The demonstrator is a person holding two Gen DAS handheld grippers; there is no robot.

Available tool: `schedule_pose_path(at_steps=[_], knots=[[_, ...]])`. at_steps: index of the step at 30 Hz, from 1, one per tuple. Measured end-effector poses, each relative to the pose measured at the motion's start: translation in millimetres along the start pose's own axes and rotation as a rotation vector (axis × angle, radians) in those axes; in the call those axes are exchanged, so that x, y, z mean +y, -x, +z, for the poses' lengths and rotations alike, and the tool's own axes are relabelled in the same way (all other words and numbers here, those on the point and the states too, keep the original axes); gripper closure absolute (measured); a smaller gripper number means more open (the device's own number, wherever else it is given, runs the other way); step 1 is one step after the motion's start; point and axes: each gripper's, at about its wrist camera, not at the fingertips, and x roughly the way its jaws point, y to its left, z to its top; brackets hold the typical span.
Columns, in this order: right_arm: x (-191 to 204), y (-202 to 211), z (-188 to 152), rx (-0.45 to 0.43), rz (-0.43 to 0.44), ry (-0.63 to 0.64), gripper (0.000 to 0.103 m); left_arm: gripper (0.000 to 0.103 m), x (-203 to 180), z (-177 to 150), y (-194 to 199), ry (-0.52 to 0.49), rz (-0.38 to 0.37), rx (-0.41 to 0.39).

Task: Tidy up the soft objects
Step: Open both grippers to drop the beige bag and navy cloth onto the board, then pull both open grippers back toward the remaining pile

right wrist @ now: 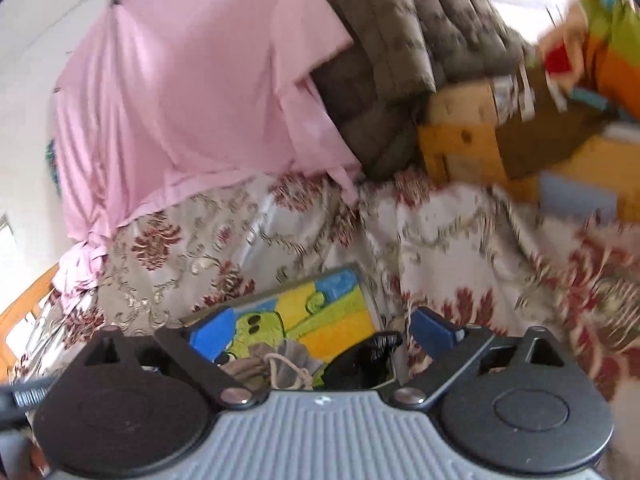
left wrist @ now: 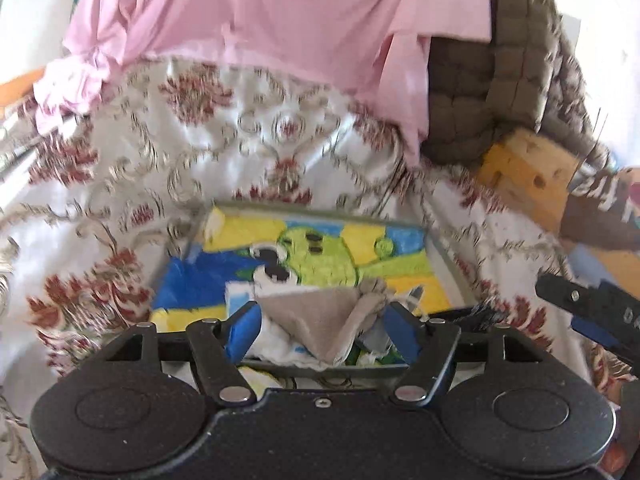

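A colourful cartoon-print tray (left wrist: 448, 276) lies on a floral bedspread (left wrist: 200, 148). A grey drawstring pouch (left wrist: 320, 320) lies at the tray's near end. My left gripper (left wrist: 320, 324) is open, its blue fingers (left wrist: 242, 332) either side of the pouch, not closed on it. In the right wrist view the tray (right wrist: 340, 320) and the pouch (right wrist: 280, 364) with its cord sit just ahead of my right gripper (right wrist: 320, 336). It is open and empty, above the tray. The right gripper also shows at the right edge of the left wrist view (left wrist: 592, 312).
A pink cloth (left wrist: 260, 16) hangs behind the bed. A brown quilted blanket (left wrist: 492, 80) is piled at the back right over a yellow wooden piece (left wrist: 528, 172). A cardboard box (right wrist: 520, 128) and bright striped fabric (right wrist: 608, 52) lie at the right.
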Motion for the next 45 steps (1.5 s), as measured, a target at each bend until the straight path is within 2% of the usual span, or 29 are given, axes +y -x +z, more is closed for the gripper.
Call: schedule_pose_path(at_steps=[6,11,20,25,29,35,45], knots=[[16,52,-4,-0.089,0.002,0.07,0.0,0.018,-7,6,57,-0.016,-0.021,-0.111],[26,91,-17,-0.123,0.017,0.101,0.0,0.007,-12,-5,103,-0.04,-0.021,-0.19],[35,156,-43,-0.153,0.051,0.081,0.0,0.002,-11,-52,171,-0.09,-0.02,-0.249],[41,182,-60,-0.135,0.058,0.077,0.0,0.001,-6,-76,199,-0.096,-0.02,-0.269],[46,196,-73,-0.106,0.072,0.069,0.0,0.001,3,-95,217,-0.094,-0.005,-0.263],[59,207,-87,-0.064,0.08,0.091,0.0,0.001,26,-125,232,-0.101,0.024,-0.213],[75,200,-110,0.07,0.072,0.137,0.0,0.001,56,-159,230,-0.098,0.078,-0.119]])
